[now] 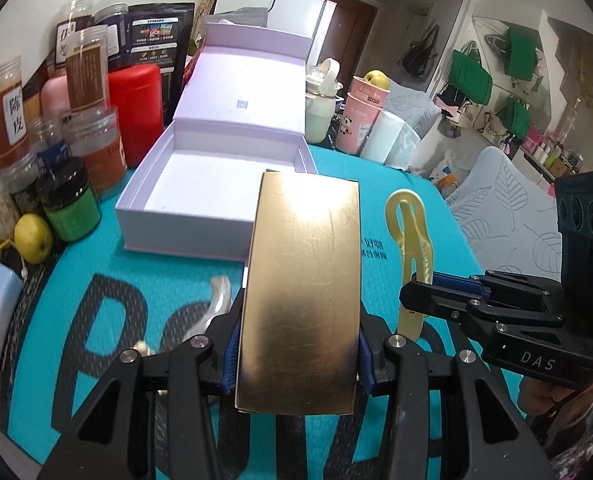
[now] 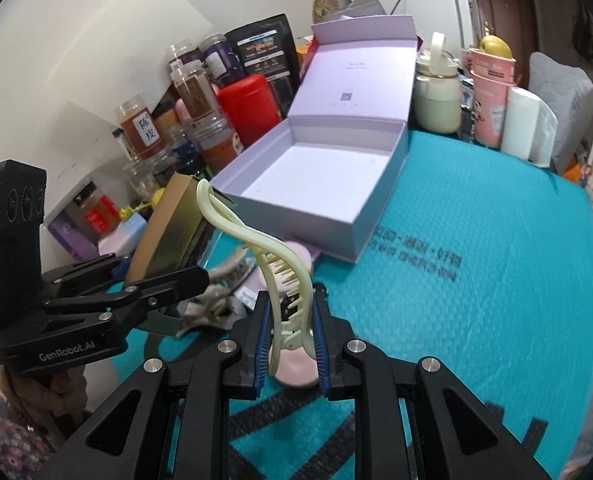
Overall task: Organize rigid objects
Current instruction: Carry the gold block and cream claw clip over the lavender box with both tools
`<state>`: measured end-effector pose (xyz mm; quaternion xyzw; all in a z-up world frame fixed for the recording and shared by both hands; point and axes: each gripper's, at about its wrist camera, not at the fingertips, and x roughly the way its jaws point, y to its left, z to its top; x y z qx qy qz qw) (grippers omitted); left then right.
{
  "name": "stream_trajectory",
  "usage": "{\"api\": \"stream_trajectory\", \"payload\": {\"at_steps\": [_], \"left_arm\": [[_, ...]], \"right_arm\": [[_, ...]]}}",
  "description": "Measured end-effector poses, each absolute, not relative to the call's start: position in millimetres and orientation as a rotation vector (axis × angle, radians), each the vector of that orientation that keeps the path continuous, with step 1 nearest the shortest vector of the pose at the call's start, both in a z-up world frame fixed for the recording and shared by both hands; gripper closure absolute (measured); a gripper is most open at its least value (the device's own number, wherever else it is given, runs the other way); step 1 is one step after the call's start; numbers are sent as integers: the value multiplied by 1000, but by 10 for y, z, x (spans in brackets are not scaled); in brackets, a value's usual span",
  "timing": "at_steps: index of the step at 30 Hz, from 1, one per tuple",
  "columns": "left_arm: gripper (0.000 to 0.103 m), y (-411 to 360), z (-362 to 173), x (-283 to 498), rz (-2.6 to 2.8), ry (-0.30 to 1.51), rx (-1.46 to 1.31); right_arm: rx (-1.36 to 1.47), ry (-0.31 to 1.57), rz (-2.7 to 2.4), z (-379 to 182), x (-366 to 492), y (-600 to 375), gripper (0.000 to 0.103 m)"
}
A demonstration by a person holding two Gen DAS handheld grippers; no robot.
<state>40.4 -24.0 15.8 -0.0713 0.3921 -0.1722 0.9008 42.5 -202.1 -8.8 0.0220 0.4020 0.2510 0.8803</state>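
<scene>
Both loads look ready for the open lilac box (image 2: 316, 184) at the teal mat's (image 2: 476, 280) far edge: the left gripper (image 1: 296, 360) clamps a gold box (image 1: 302, 288), the right gripper (image 2: 288, 344) a pale hair claw (image 2: 272, 256), each needing lowering inside

Gold rectangular box (image 1: 302, 292) held aloft, tilted; pale-yellow hair claw clip (image 2: 278, 276) held upright; lavender gift box (image 2: 320, 184) open near the mat's far edge.

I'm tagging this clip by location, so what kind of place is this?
Most likely a lived-in home, perhaps a dining or living area. A cluttered table with a teal mat holds labelled jars of dried goods, tote bags hang on the wall, and a brown door stands behind.
</scene>
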Motion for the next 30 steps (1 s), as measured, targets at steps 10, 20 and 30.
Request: {"api": "stream_trajectory", "payload": {"at_steps": [10, 20, 30], "left_arm": [[58, -229, 241, 804, -343, 792, -128], [58, -148, 288, 1289, -300, 761, -130], [58, -76, 238, 1808, -224, 777, -88]], "right_arm": [[35, 806, 563, 8, 798, -1977, 83], [50, 802, 615, 48, 1290, -1901, 83], [13, 785, 617, 41, 1816, -1823, 83]]}}
